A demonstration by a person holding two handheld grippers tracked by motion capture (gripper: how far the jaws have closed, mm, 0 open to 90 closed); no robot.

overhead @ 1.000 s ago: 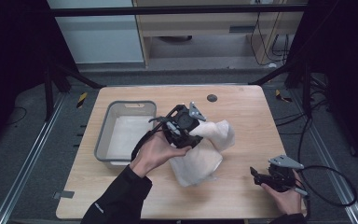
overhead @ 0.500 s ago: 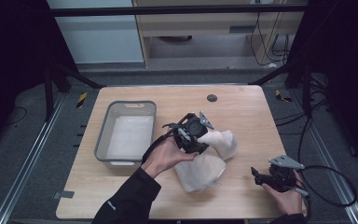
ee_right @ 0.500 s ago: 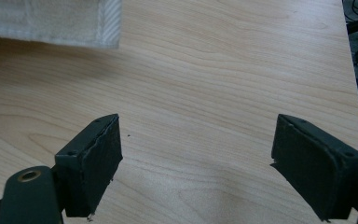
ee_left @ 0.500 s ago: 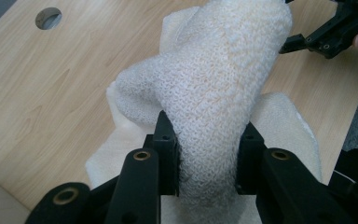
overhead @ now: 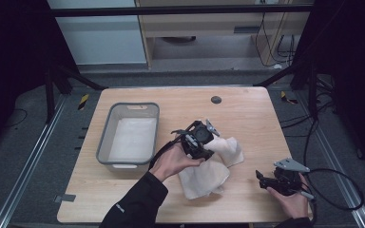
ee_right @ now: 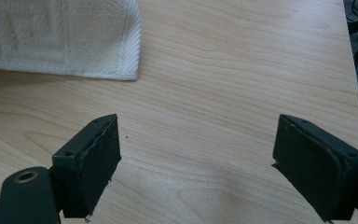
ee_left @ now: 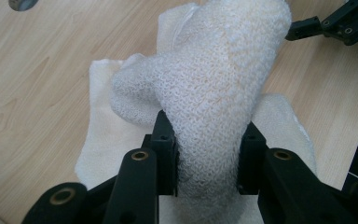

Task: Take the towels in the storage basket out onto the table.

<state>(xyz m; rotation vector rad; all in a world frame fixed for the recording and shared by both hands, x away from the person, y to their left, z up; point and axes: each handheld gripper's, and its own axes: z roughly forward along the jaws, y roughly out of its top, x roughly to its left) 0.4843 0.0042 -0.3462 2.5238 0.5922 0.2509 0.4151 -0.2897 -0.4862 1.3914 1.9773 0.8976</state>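
Wooden counter carries a grey bin, already lined with a white cloth. Just right of the bin, the left tool has swung away from it, pinching a bunched white towel. Well right of the bin, the right tool waits, spread. Folding or rearranging seems underway.

right gripper jaws spread wide over bare wooden table; white towel corner lies ahead, apart.
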